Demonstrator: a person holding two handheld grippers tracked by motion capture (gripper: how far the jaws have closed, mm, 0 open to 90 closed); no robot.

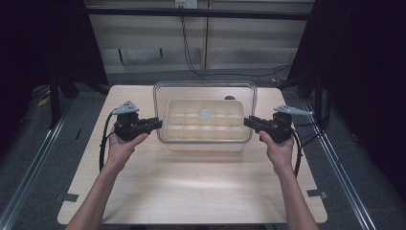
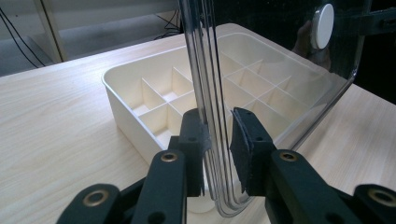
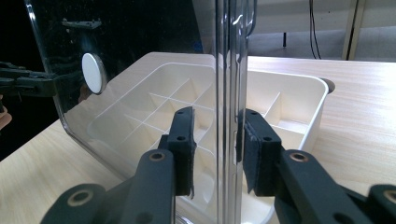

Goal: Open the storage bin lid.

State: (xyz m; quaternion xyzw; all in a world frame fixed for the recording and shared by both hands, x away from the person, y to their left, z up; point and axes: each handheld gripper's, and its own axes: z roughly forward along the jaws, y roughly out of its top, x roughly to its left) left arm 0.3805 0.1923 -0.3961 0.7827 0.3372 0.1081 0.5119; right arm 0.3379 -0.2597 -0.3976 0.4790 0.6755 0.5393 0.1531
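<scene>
Right gripper [image 3: 215, 149] jaws clamped on the clear lid's [image 3: 140, 60] edge, cream divided tray [image 3: 299, 100] behind, white round knob [image 3: 93, 72] left, pale wooden worktop [image 3: 364, 112]

wooden table [image 1: 191, 191] | black cables [image 1: 191, 57] on the floor behind | grey tape marks [image 1: 70, 197] at table corners

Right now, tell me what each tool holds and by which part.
Both hold the clear lid: left tool on its left rim, right tool on its right rim.
</scene>
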